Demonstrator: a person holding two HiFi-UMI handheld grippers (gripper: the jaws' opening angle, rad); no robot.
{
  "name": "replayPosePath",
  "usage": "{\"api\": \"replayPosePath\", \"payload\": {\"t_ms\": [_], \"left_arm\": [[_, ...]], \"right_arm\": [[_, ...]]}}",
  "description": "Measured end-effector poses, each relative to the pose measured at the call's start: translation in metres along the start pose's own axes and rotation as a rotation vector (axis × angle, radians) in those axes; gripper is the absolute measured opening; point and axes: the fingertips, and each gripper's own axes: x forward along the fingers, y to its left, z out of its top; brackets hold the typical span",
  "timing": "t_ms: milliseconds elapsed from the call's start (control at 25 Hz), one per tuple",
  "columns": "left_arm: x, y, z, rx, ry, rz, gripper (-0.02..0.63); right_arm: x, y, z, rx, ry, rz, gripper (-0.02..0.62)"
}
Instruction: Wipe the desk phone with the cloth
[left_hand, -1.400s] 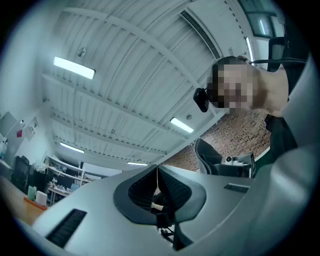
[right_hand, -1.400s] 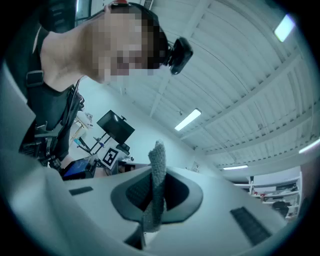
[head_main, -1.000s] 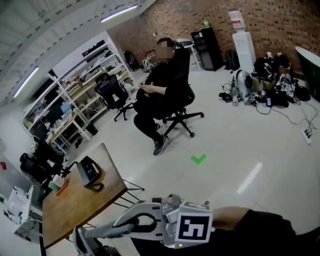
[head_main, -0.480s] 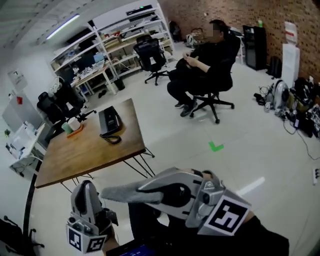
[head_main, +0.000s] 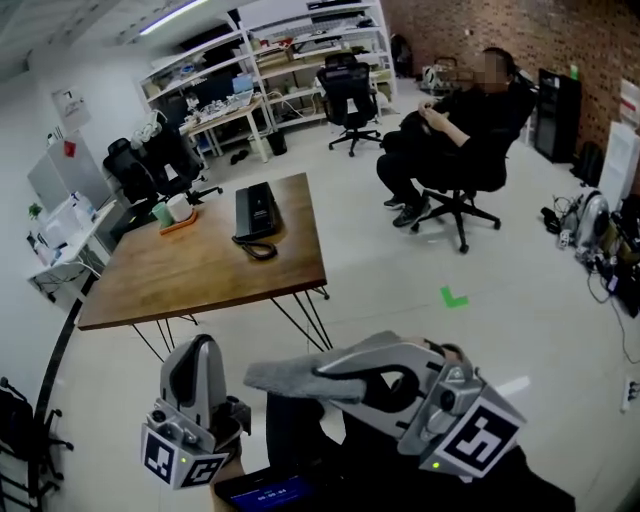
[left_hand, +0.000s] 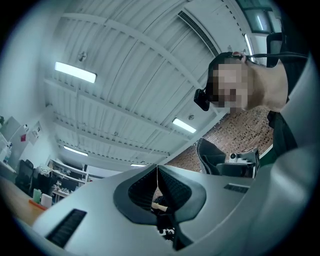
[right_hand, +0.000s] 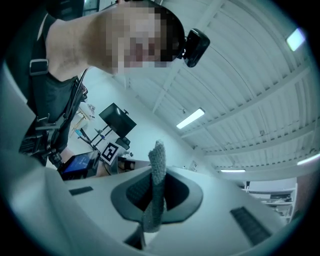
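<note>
Nearer now, the desk phone (head_main: 256, 212) awaits; my right hand-held gripper (head_main: 325, 373) pinches the soft, limp cloth (head_main: 278, 378), flap free, left hand-held gripper (head_main: 200, 350) closed, empty.

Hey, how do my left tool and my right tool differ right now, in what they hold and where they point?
Hold: the right tool is shut on the grey cloth, which sticks out past its tips; the left tool is shut on nothing.
Pose: in the head view the left tool points toward the table; the right tool lies crosswise, pointing to the person's left.
Shared: both have their jaws together, well short of the desk phone.
</note>
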Motion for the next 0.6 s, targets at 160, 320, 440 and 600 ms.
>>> {"api": "replayPosePath", "payload": {"t_ms": [160,320,440,600], "left_arm": [[0.006,0.002,-0.008,-0.003,-0.003,0.007,-0.006],[0.007,0.028,-0.019,-0.04,-0.001,0.008,-0.006],[0.013,0.038,-0.033,-0.064,0.005,0.006,-0.006],[0.022,0.032,-0.047,-0.074,0.001,-0.007,-0.006]], "right_arm": [[-0.005,-0.006,-0.009,0.004,0.006,0.0,0.025],[0.01,-0.016,-0.018,0.004,0.016,-0.026,0.025],[0.02,-0.021,-0.033,0.015,0.022,-0.011,0.025],[0.014,-0.023,-0.049,0.027,0.076,0.0,0.025]]}}
